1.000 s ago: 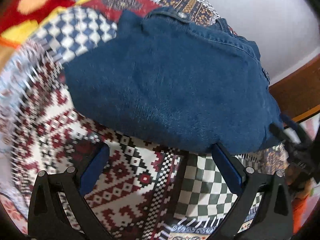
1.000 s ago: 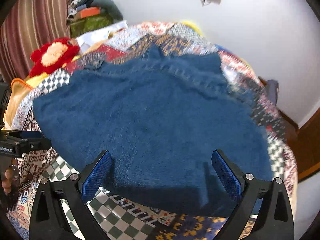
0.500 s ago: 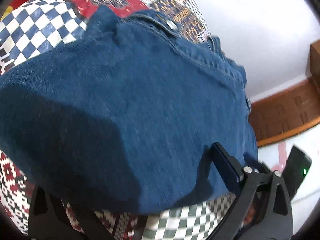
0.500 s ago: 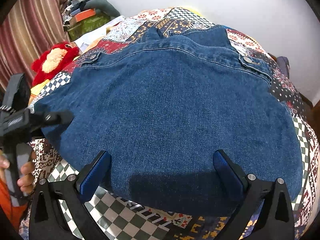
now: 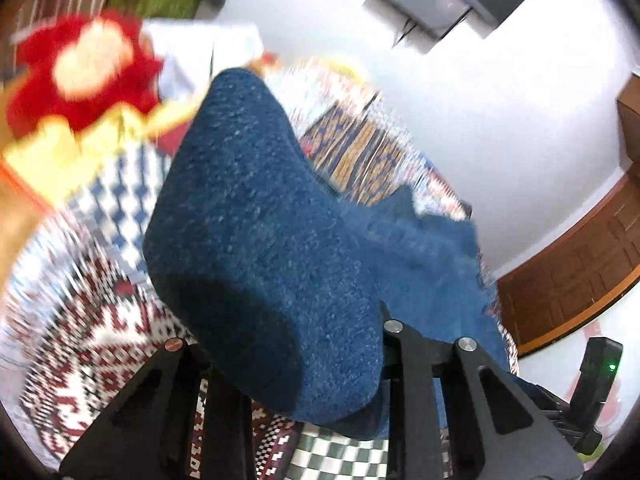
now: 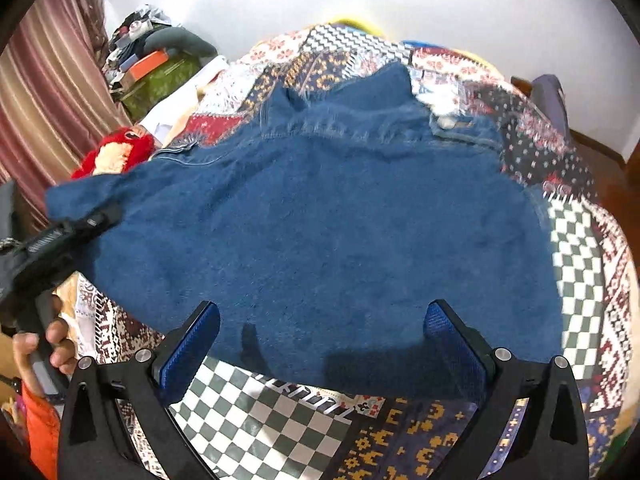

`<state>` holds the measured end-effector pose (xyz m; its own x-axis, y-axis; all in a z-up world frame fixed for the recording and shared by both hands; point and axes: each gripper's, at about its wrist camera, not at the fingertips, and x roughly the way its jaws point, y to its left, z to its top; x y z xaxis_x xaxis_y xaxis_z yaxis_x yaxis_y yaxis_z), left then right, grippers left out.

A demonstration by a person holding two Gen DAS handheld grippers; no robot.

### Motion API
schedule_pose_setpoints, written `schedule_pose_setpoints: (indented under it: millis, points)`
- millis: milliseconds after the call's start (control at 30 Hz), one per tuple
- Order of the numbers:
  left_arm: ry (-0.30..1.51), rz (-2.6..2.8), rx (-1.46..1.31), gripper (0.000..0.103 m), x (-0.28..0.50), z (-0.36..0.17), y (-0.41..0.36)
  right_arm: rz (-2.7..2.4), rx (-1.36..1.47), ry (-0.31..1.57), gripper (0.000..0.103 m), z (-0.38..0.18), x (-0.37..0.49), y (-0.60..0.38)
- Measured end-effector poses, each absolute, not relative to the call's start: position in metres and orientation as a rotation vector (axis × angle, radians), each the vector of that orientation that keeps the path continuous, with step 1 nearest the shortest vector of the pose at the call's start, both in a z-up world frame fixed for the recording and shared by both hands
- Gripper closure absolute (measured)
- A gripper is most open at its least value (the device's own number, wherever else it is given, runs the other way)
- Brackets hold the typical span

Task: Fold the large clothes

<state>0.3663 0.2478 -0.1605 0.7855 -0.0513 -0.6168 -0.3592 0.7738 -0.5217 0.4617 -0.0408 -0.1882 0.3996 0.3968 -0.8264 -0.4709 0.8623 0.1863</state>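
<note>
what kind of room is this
Most likely a bedroom at home: the blue denim garment lies on a bed under a patchwork patterned quilt, with a red plush toy beside it and striped curtains behind.

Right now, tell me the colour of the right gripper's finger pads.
Blue, on black fingers. The pads of the right gripper show best in the right wrist view.

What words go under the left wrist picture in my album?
Left gripper, jaws just closing, pinches a corner of the blue denim garment above the patchwork bedspread.
</note>
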Motion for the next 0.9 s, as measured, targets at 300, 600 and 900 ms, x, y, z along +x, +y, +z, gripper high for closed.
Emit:
schedule_pose_setpoints:
  millis: [300, 600, 900]
  points:
    - [0.480, 0.290, -0.374, 0.077, 0.341, -0.081, 0.225, 0.666, -0.158, 0.938, 0.000, -0.177, 0.447, 0.016]
    - [0.538, 0.338, -0.180, 0.077, 0.351, -0.096, 0.207, 0.768, -0.257, 1.041, 0.000, -0.241, 0.449, 0.077]
    - [0.531, 0.277, -0.038, 0.077, 0.375, -0.084, 0.150, 0.749, -0.237, 1.026, 0.001, -0.214, 0.451, 0.016]
